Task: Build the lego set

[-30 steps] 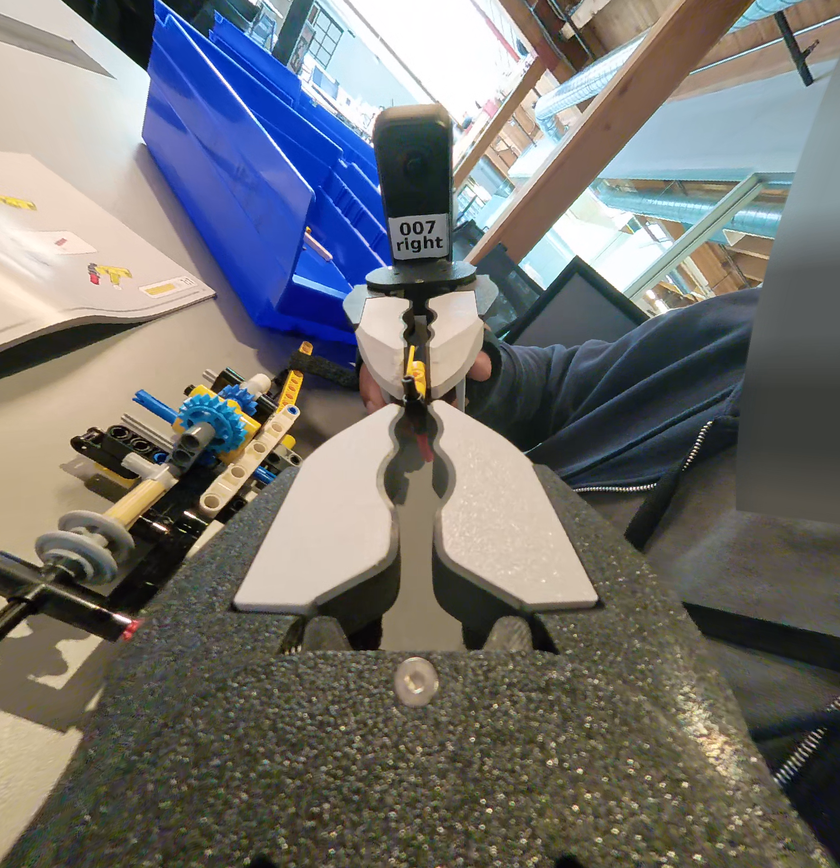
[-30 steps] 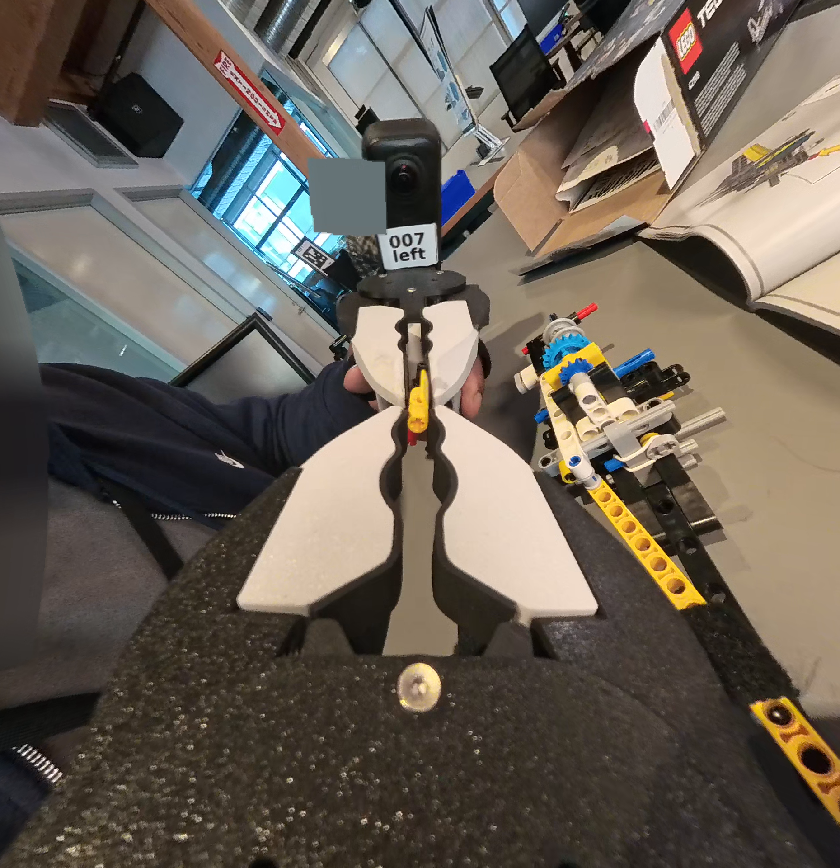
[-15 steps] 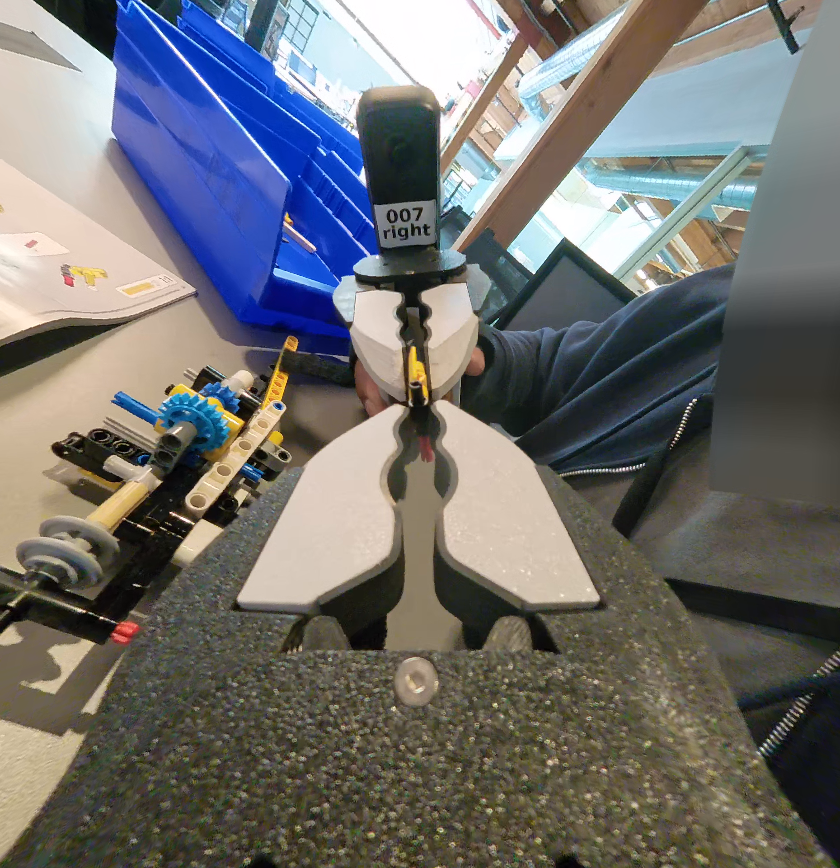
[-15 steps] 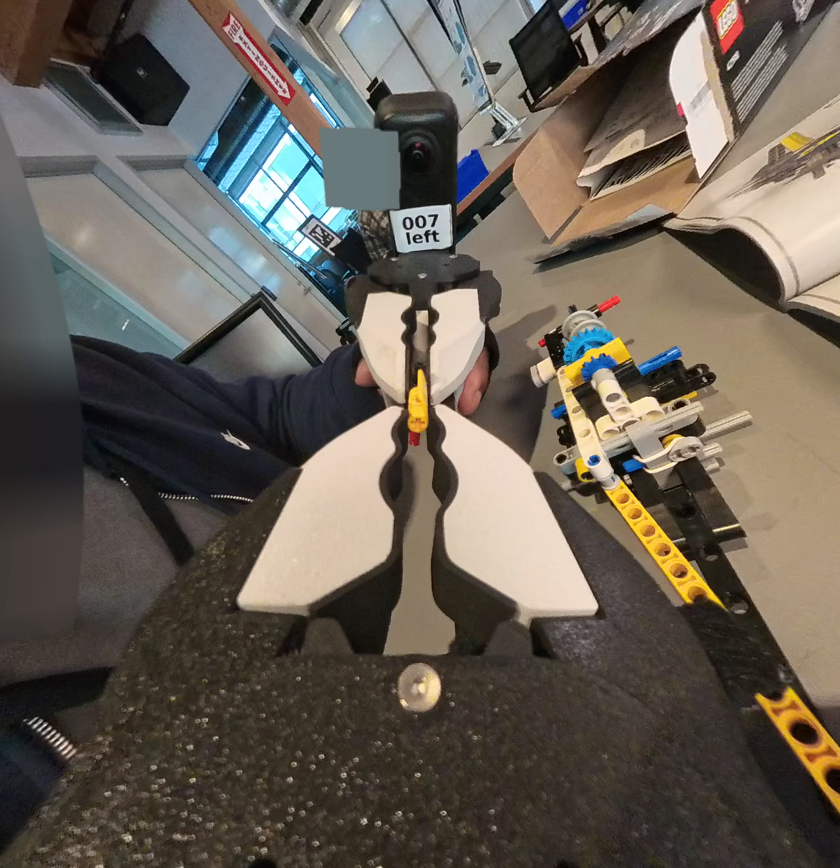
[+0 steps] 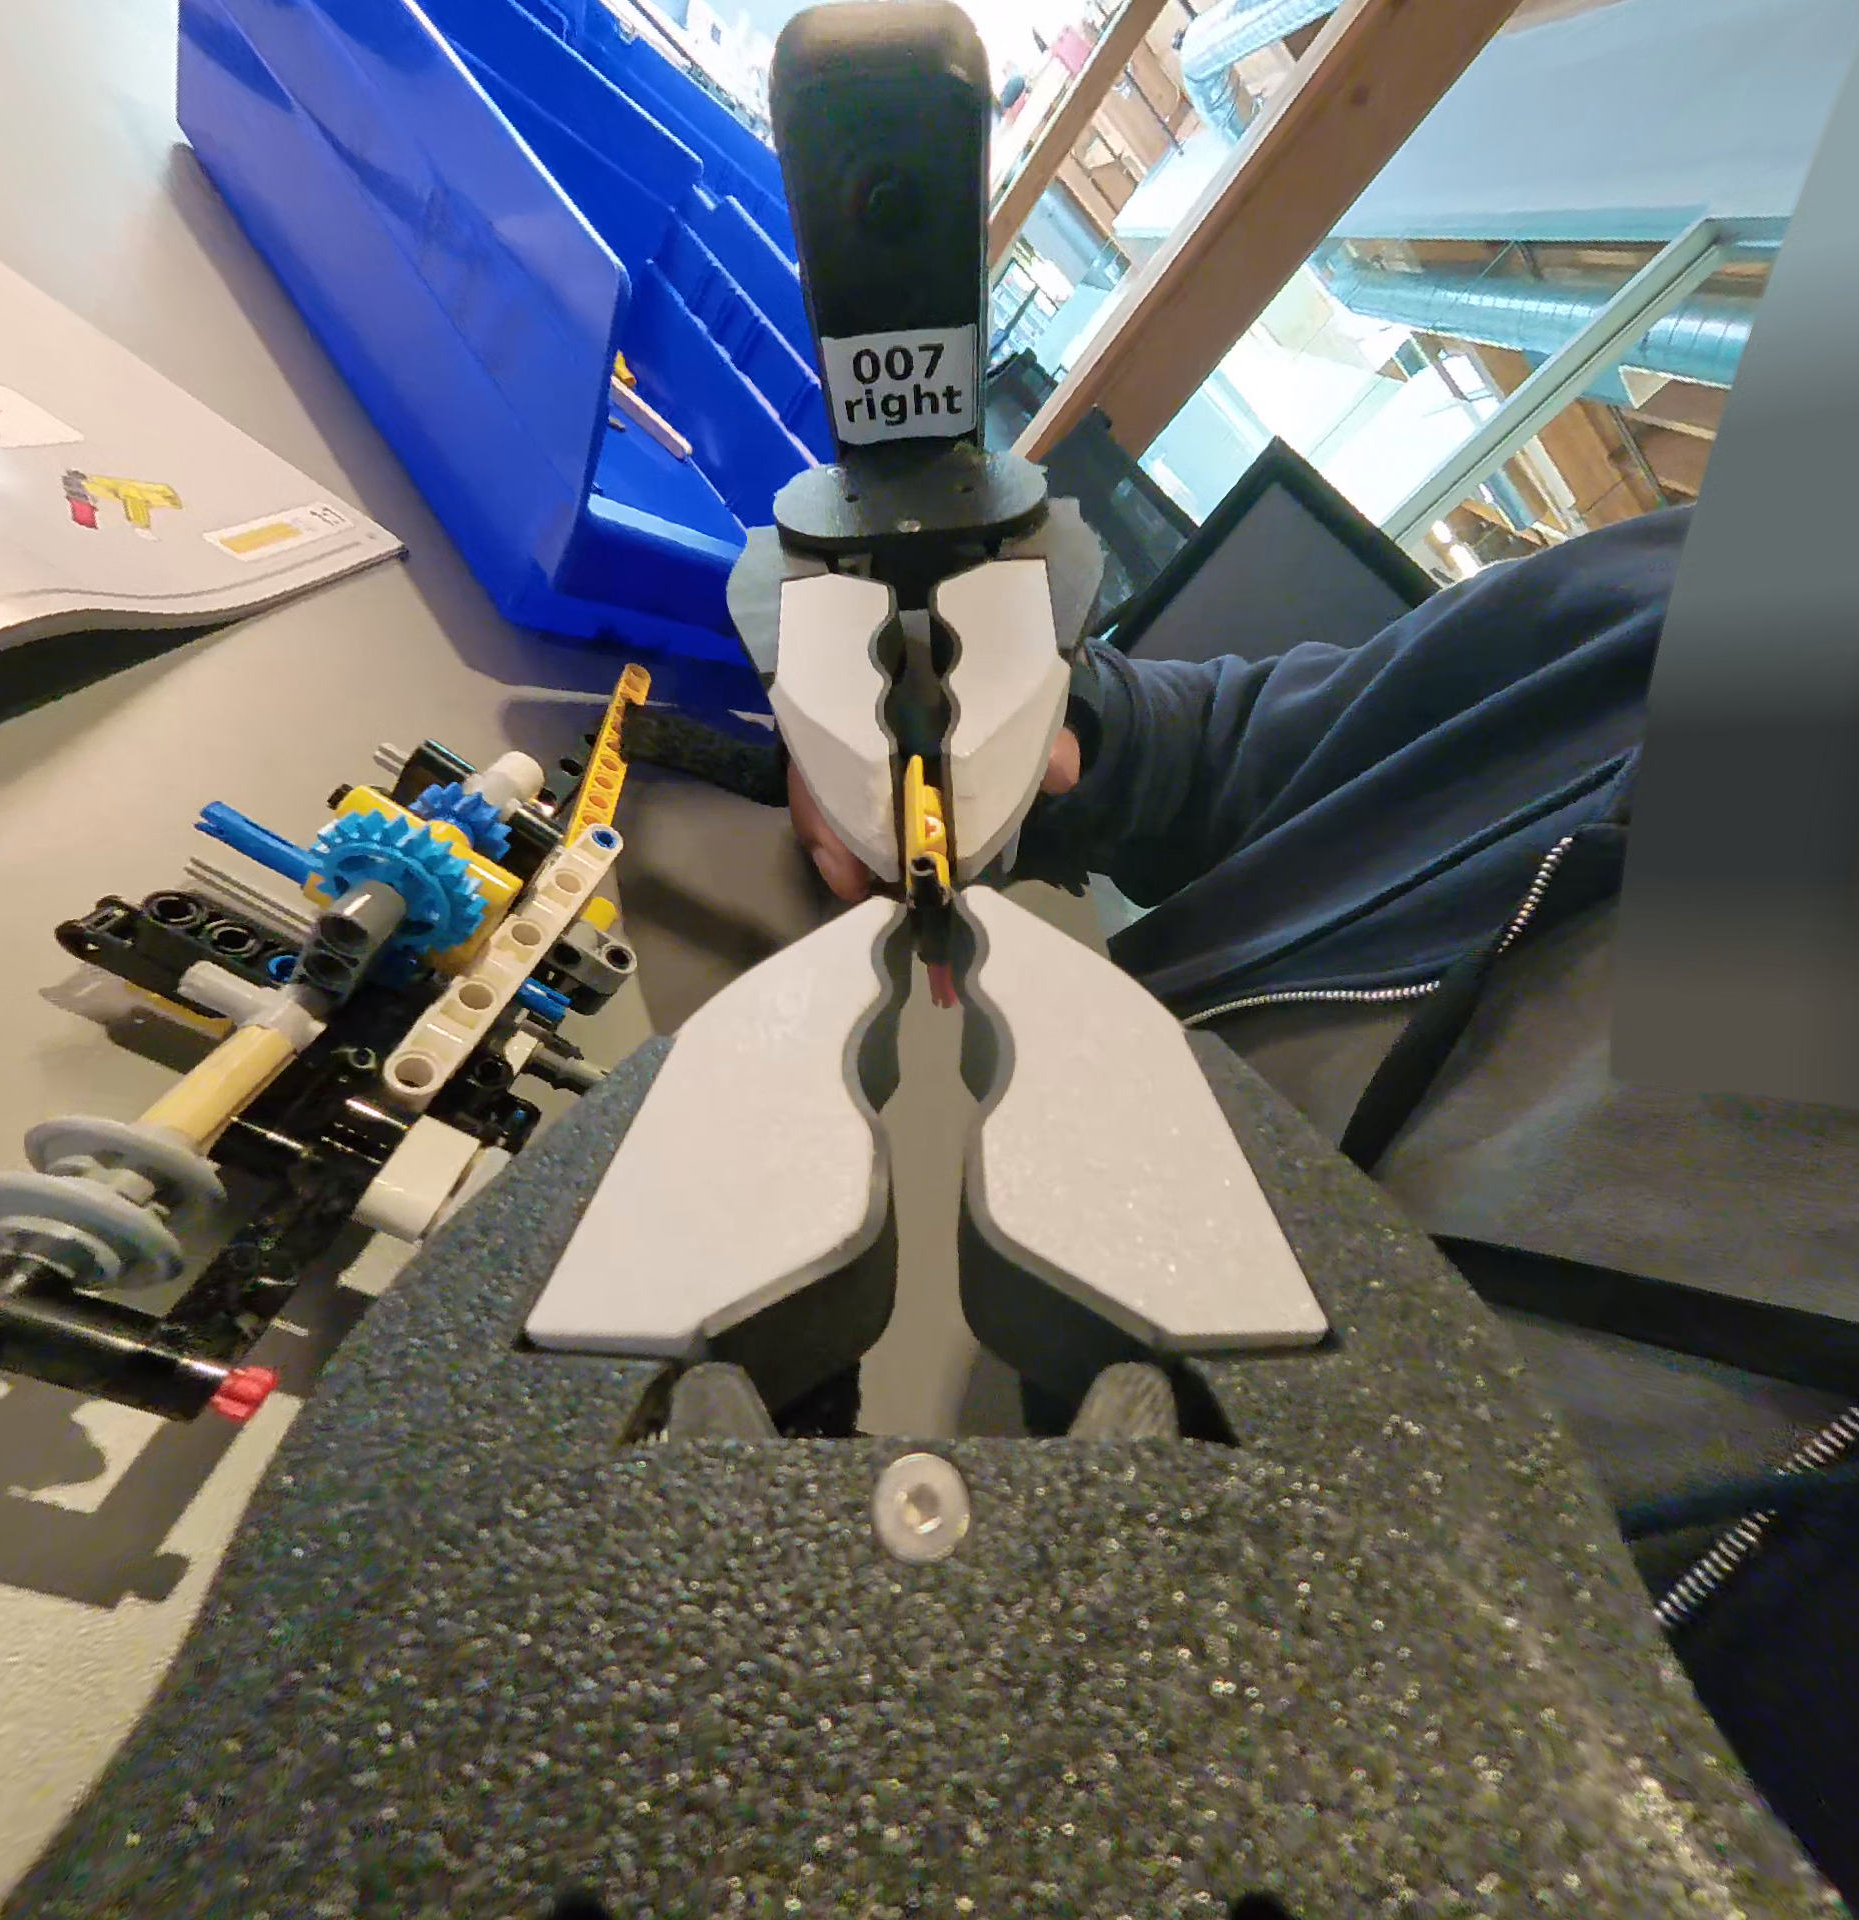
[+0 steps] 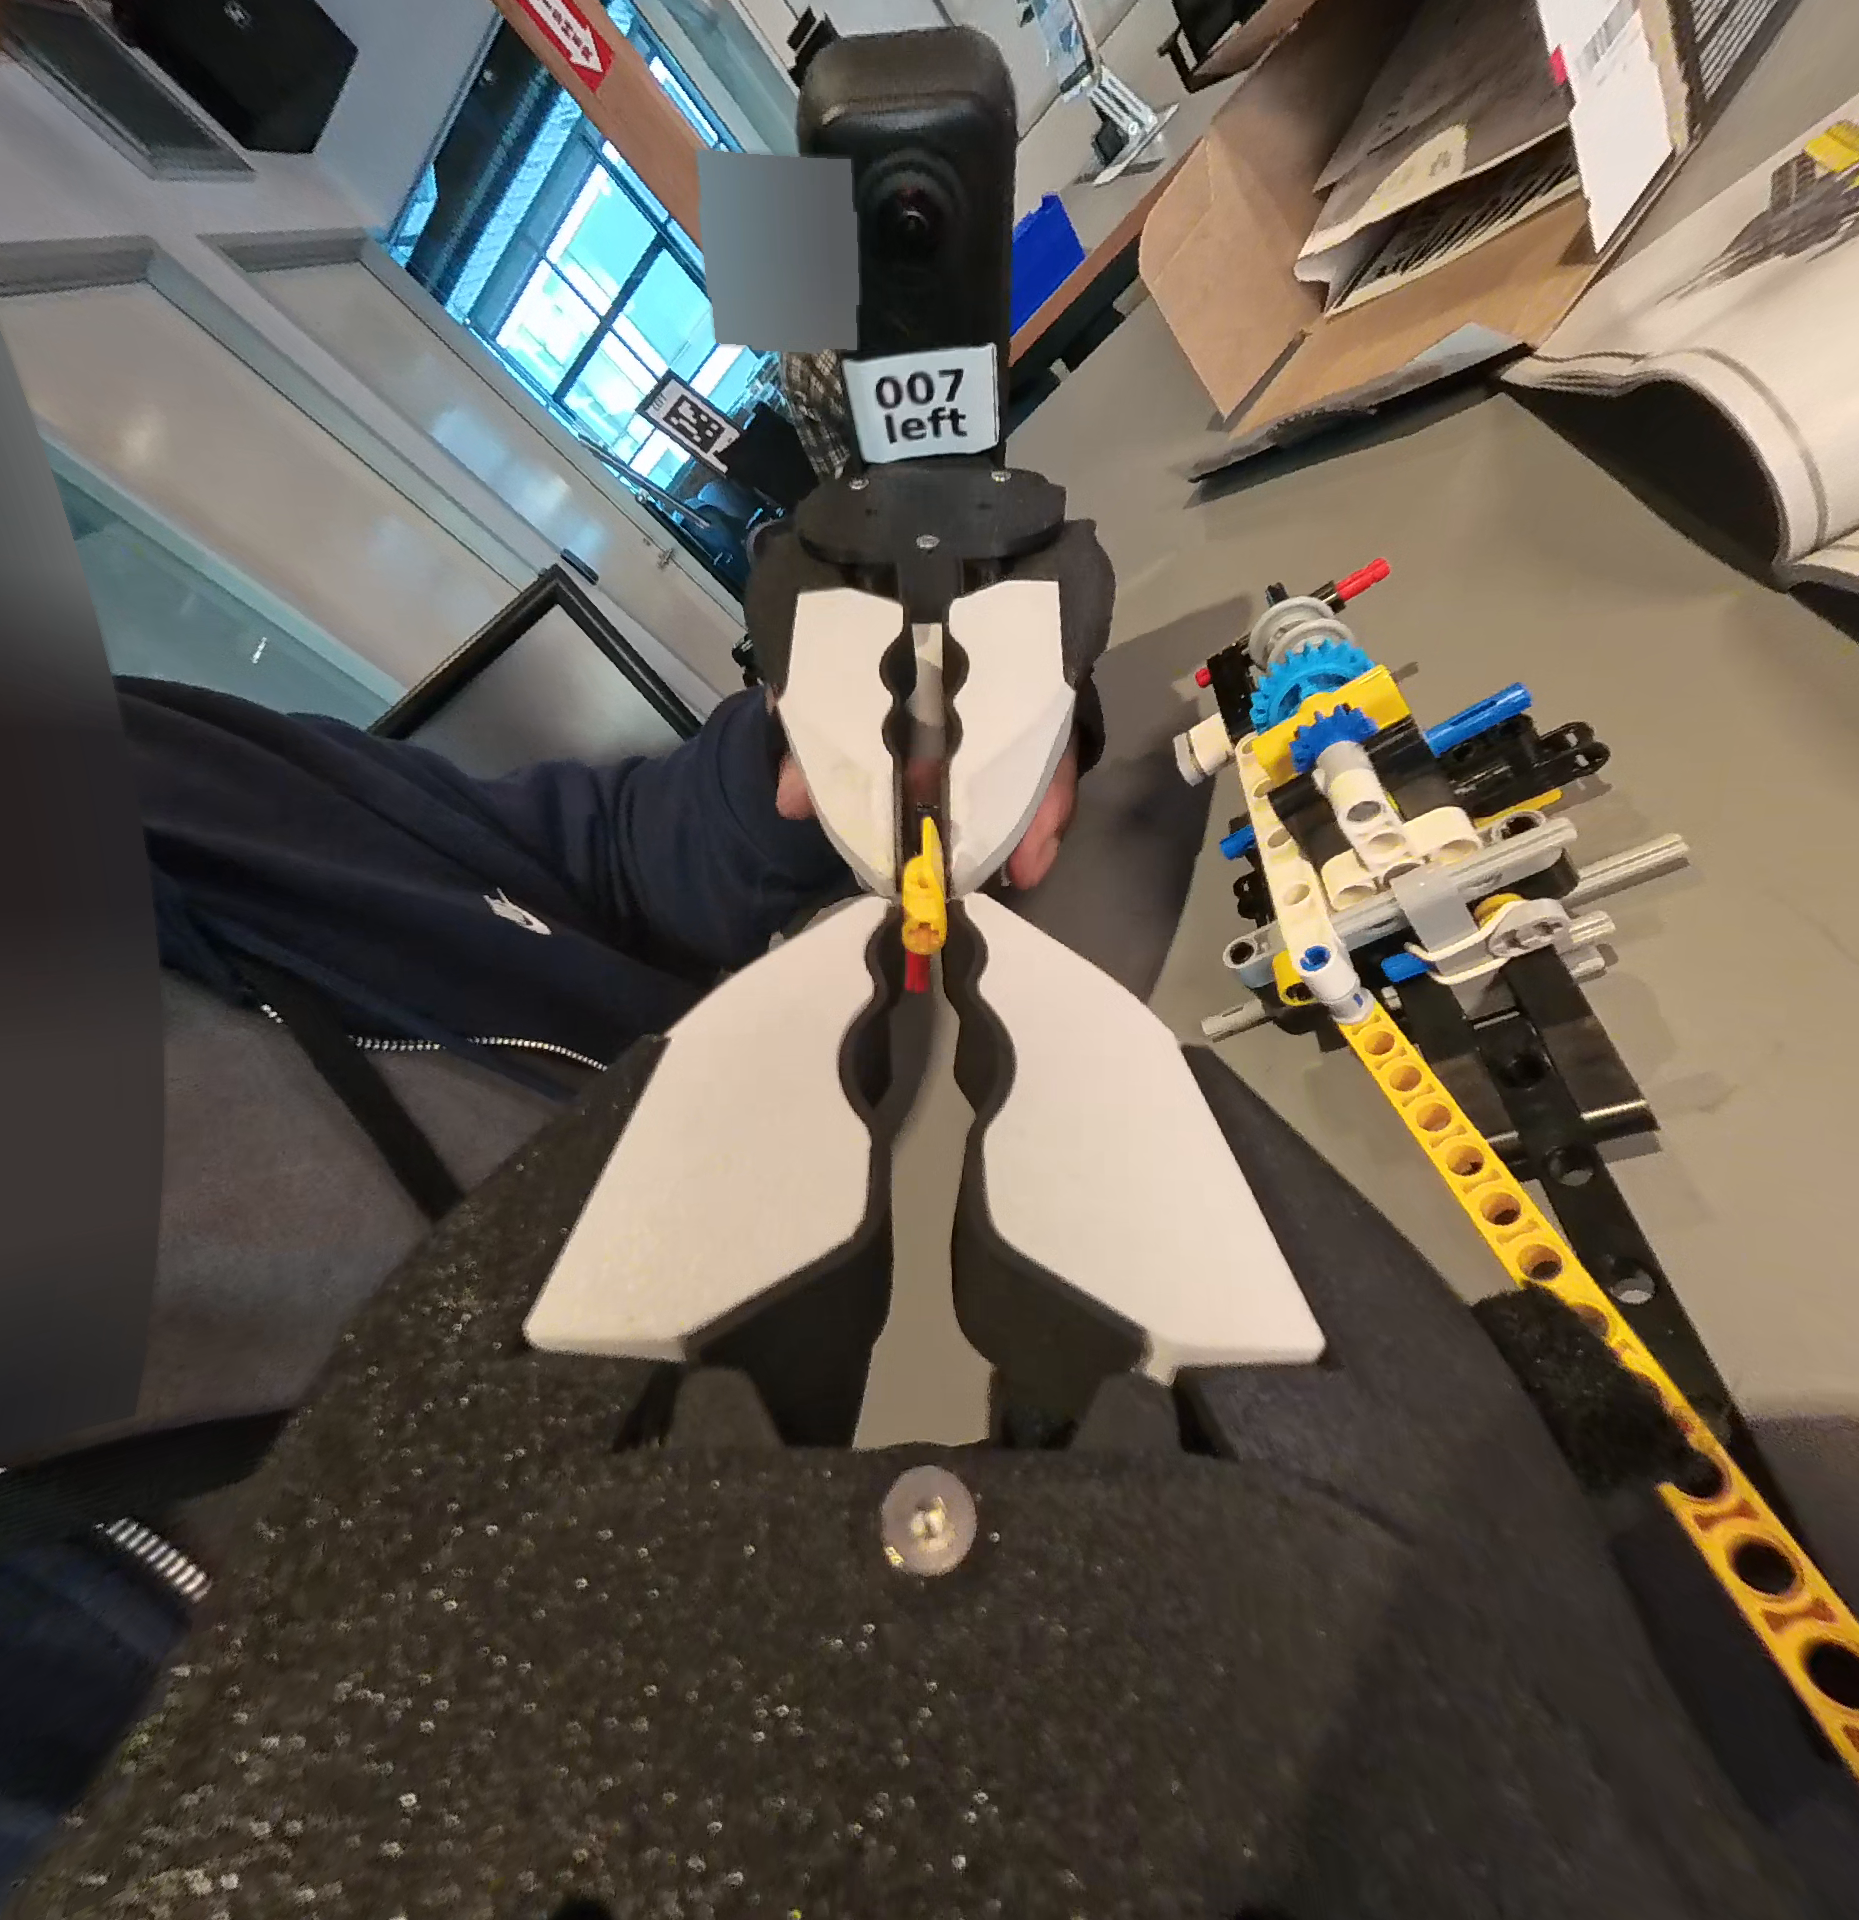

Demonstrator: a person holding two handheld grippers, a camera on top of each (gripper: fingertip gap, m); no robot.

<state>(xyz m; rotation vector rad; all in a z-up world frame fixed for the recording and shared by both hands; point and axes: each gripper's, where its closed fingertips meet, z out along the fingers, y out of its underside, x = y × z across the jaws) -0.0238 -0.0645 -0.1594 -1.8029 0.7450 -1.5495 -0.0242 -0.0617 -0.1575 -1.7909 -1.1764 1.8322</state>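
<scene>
Meeting tip to tip, both grippers' fingers clamp a yellow piece

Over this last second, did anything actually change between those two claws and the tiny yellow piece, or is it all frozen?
Little changed. The left gripper and right gripper stay shut, tip to tip, on the small yellow piece with its red pin. Both cameras shifted slightly, so the blue bins loom larger. The half-built model and the instruction booklet lie on the table as before.
</scene>
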